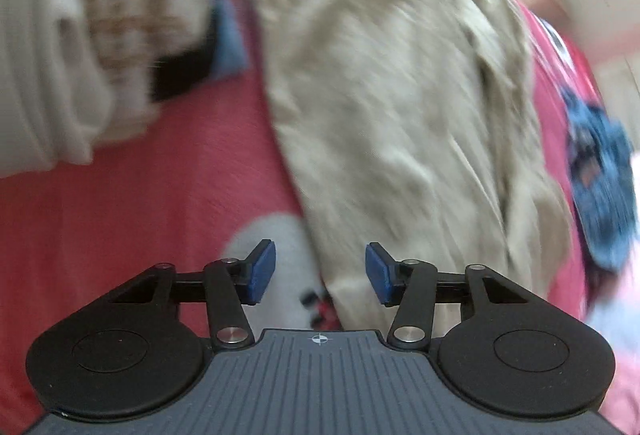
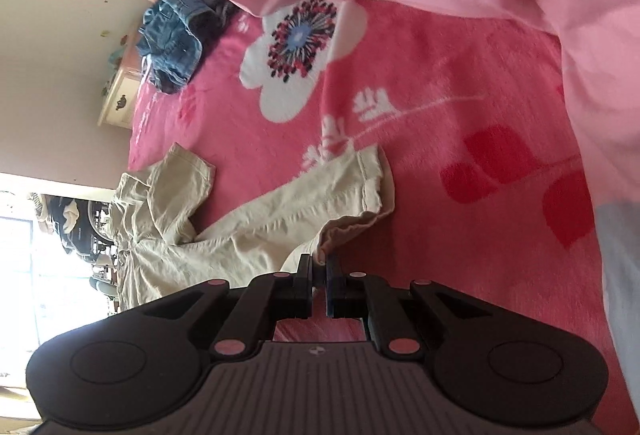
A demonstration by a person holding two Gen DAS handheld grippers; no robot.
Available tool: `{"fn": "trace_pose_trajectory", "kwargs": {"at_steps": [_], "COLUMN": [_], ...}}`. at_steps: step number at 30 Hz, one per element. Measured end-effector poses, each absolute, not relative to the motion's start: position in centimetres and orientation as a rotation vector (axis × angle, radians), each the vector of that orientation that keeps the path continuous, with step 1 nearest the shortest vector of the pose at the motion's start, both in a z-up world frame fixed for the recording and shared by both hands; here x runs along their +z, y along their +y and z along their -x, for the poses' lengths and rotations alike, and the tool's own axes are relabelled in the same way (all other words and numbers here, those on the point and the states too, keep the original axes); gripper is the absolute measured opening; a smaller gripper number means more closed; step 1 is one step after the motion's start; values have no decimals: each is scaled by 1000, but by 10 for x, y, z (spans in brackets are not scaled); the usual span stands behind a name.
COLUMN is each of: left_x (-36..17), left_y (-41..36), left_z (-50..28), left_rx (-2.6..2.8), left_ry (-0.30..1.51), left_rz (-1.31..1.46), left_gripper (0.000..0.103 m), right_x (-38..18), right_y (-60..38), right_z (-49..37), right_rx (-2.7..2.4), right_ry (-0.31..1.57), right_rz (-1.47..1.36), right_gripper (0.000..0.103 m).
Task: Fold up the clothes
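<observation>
My right gripper (image 2: pixel 319 271) is pinched shut on a leg hem of the beige pants (image 2: pixel 248 231), which stretch away across the pink blanket (image 2: pixel 440 83), while my left gripper (image 1: pixel 320 273) hovers jaws apart, empty, right over them (blurry view).

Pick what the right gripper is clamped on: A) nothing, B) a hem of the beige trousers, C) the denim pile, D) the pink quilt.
B: in the right wrist view the right gripper has its jaws shut on a hem of the beige trousers, far from the denim pile.
</observation>
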State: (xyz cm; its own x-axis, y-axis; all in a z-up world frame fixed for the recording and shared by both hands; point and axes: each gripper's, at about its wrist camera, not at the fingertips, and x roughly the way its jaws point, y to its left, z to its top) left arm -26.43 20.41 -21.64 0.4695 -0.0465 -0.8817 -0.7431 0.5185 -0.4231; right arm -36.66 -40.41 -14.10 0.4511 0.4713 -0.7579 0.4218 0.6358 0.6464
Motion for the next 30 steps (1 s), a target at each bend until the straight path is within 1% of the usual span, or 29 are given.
{"fn": "trace_pose_trajectory", "kwargs": {"at_steps": [8, 12, 13, 15, 18, 23, 26, 28, 30], "left_x": [-221, -214, -213, -213, -217, -198, -158, -129, -123], "left_y": [206, 201, 198, 193, 192, 181, 175, 169, 168], "left_z": [263, 258, 255, 249, 245, 240, 242, 247, 250], "left_rx": [588, 544, 545, 573, 624, 637, 605, 576, 576], "left_ry": [920, 894, 902, 932, 948, 951, 881, 835, 868], "left_rz": [1022, 1019, 991, 933, 917, 771, 674, 567, 500], "left_gripper": [40, 35, 32, 8, 1, 0, 0, 0, 0], "right_x": [-144, -143, -144, -145, -150, -152, -113, -81, -76], "right_y": [-401, -401, -402, -402, -403, -401, -395, -387, -381], "right_z": [356, 354, 354, 354, 355, 345, 337, 339, 344], "right_rx": [43, 49, 49, 46, 41, 37, 121, 177, 177], "right_ry": [1167, 1169, 1171, 1174, 1178, 1168, 1046, 977, 1008], "right_rz": [-937, -936, -937, -939, -939, -904, -852, -754, -659], "right_gripper": [8, 8, 8, 8, 8, 8, 8, 7, 7]}}
